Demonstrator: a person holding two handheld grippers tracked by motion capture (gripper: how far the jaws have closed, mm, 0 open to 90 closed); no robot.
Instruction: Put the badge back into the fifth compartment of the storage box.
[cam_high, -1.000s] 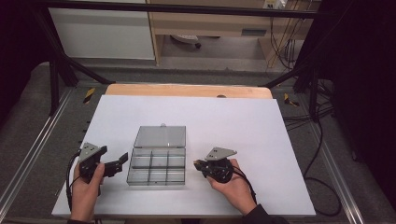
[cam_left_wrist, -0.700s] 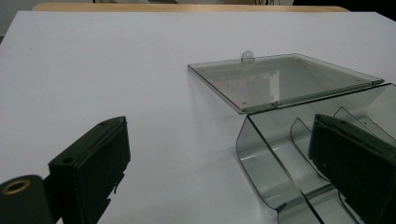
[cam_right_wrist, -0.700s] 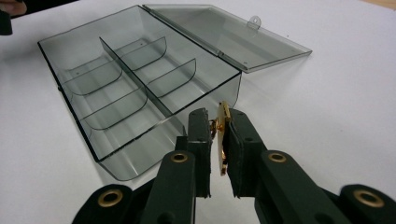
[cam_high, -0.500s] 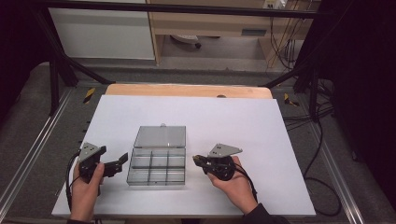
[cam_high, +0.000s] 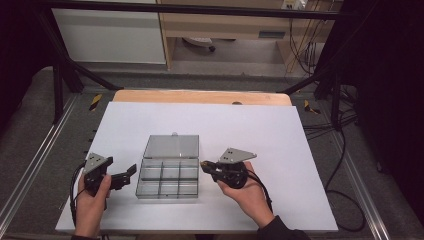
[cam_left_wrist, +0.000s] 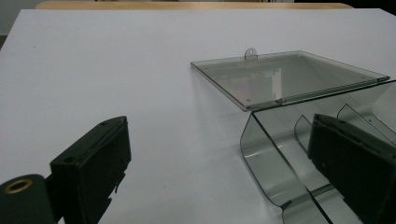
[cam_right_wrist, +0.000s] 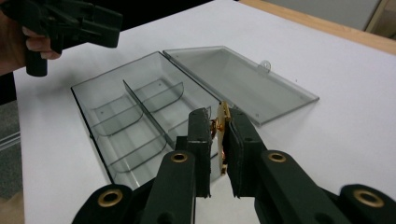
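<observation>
A clear plastic compartment box (cam_high: 169, 180) lies open on the white table, its lid (cam_high: 172, 146) flat behind it. My left gripper (cam_high: 127, 174) is open at the box's left wall; in the left gripper view its jaws (cam_left_wrist: 217, 126) straddle that wall (cam_left_wrist: 266, 158), with the lid (cam_left_wrist: 289, 77) beyond. My right gripper (cam_high: 205, 164) hovers at the box's right edge, shut on a small thin gold-coloured piece (cam_right_wrist: 223, 122). In the right gripper view it (cam_right_wrist: 219, 116) is above the box's dividers (cam_right_wrist: 140, 121), with the lid (cam_right_wrist: 233, 74) and the left gripper (cam_right_wrist: 74, 21) farther off.
The white tabletop (cam_high: 260, 130) spreads wide on every side of the box. A wooden strip (cam_high: 200, 96) runs along its far edge. Metal rails (cam_high: 35, 165) flank the table, and cables (cam_high: 345, 150) hang at the right.
My right gripper has edged left with the gold piece, up to the box's right edge. The left gripper has barely moved.
</observation>
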